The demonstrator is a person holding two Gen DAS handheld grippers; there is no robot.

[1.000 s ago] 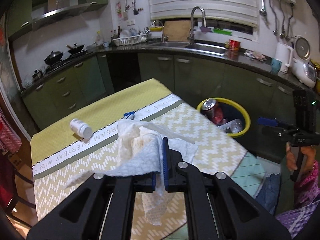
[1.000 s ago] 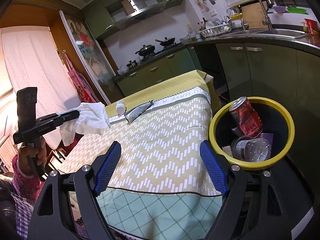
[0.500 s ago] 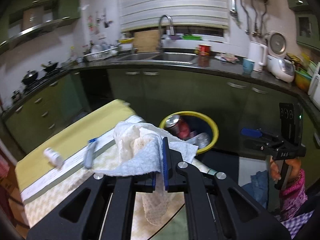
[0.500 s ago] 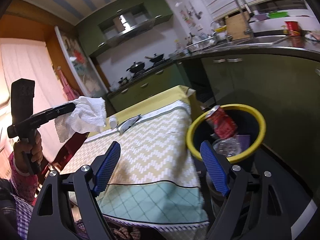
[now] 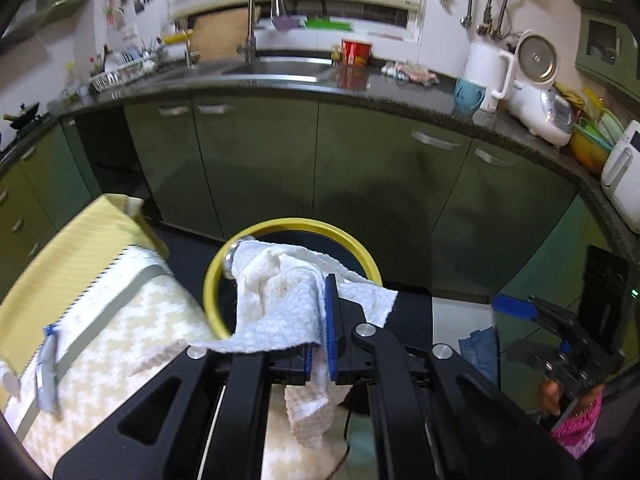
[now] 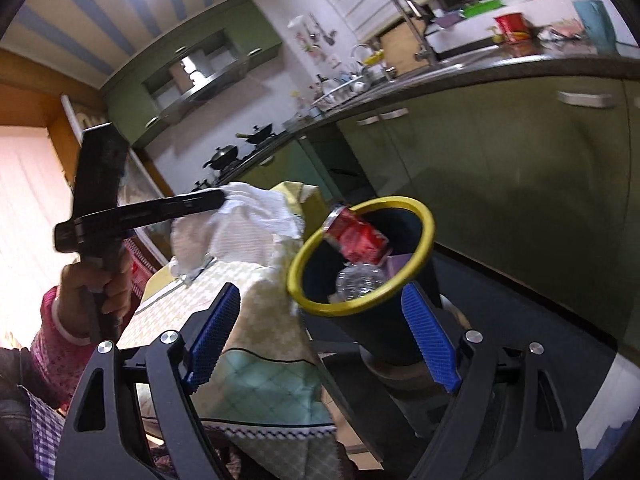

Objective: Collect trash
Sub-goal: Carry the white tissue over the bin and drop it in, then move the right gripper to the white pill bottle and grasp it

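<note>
My left gripper (image 5: 318, 344) is shut on a crumpled white paper towel (image 5: 280, 304) and holds it in the air, just short of the yellow-rimmed black trash bin (image 5: 212, 280). In the right wrist view the same towel (image 6: 240, 232) hangs from the left gripper (image 6: 216, 200) to the left of the bin (image 6: 424, 248), which holds a red can (image 6: 356, 240) and a clear plastic bottle (image 6: 360, 280). My right gripper (image 6: 320, 340) is open and empty, low in front of the bin.
A table with a yellow patterned cloth (image 5: 100, 300) stands left of the bin, with a flattened tube (image 5: 46, 364) on it. Green kitchen cabinets (image 5: 360, 176) and a dark counter with a sink (image 5: 280, 68) run behind the bin.
My left gripper has carried the towel rightwards from over the table towards the bin. My right gripper has dropped lower and closer to the bin, still open.
</note>
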